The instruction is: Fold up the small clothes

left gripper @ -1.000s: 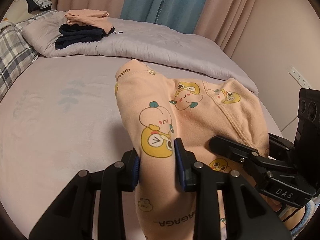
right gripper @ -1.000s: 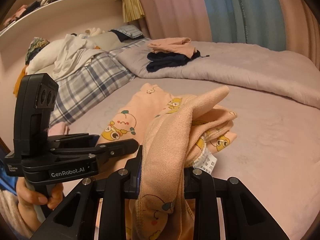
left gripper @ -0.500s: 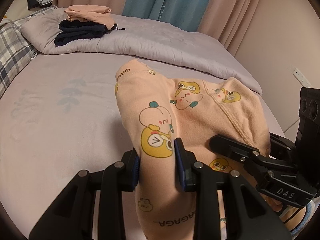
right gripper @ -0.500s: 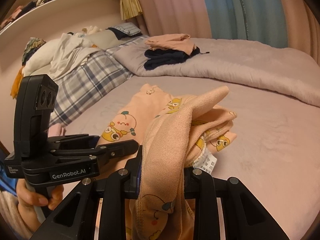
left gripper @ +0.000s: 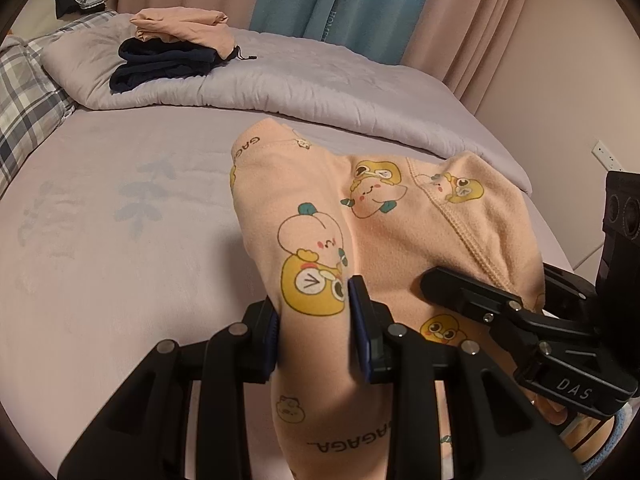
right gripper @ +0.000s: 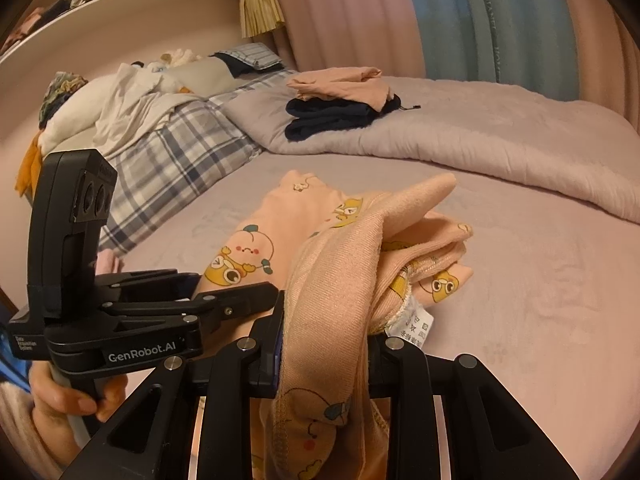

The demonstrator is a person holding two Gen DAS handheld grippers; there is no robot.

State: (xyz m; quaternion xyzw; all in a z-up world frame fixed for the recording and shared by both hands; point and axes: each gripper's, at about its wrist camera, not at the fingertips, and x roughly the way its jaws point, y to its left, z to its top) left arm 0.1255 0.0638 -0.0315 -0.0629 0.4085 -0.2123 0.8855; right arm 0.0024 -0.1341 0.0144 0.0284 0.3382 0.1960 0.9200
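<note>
- Mid-fold on a bed (left gripper: 120,280): a person working two handheld grippers holds a small peach garment (left gripper: 400,232), printed with cartoon characters, lifted at its near end while the far end rests on the lilac sheet.
- The left gripper (left gripper: 316,320) has its fingers (left gripper: 360,320) closed most of the way, pinching a raised ridge of the printed fabric between the blue pads.
- The right gripper (right gripper: 326,332) is likewise nearly closed, its fingers (right gripper: 276,336) clamped on a thick bunch of the same garment, near the edge where a white care label (right gripper: 416,326) hangs out.
- The two grippers sit side by side at the near end of the cloth; the person's hand (right gripper: 68,396) is seen on the left tool's handle in the right wrist view.
- Step judged in hand: carrying the gripped near edge for a fold across the garment; the fold is not yet laid.
- Next move likely calls for taking both grips forward together, level with each other, so the near edge lands squarely on the far part, and only then releasing.
- The garment's long axis runs away from the grippers toward the rolled quilt (left gripper: 320,92), its far tip pointing at the curtains.
- A stack of folded clothes (left gripper: 176,52) lies well apart on that quilt.
</note>
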